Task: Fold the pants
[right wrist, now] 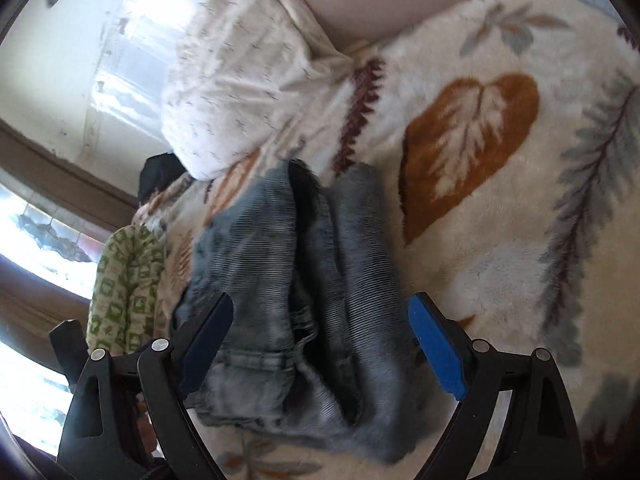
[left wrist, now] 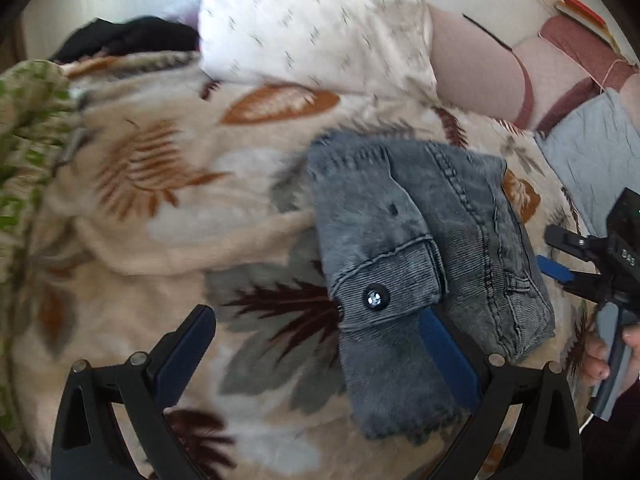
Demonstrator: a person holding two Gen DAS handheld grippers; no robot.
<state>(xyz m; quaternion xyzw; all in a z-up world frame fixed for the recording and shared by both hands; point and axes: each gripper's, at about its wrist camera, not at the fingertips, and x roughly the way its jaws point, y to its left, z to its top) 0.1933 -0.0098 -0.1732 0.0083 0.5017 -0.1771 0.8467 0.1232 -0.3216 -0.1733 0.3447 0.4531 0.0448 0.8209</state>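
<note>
With both my left gripper [left wrist: 316,354] and right gripper [right wrist: 322,346] spread wide and holding nothing, the faded grey-blue corduroy pants [left wrist: 424,264] lie bundled on the leaf-patterned fleece blanket [left wrist: 160,208], probably thick, floppy, grippy, best pinched at the buttoned waistband.

Home bedroom: leaf-print blanket [left wrist: 168,208], pillow [left wrist: 312,24].

- A fleecy cream blanket [right wrist: 500,200] with a rust, maroon and grey leaf print covered the surface beneath both grippers.
- A white patterned pillow [left wrist: 312,20] lay ahead of them.
- A pale wall [right wrist: 60,60] rose beyond it, in bright daylight.
- A green-patterned cloth [right wrist: 124,288] lay to the left.
</note>
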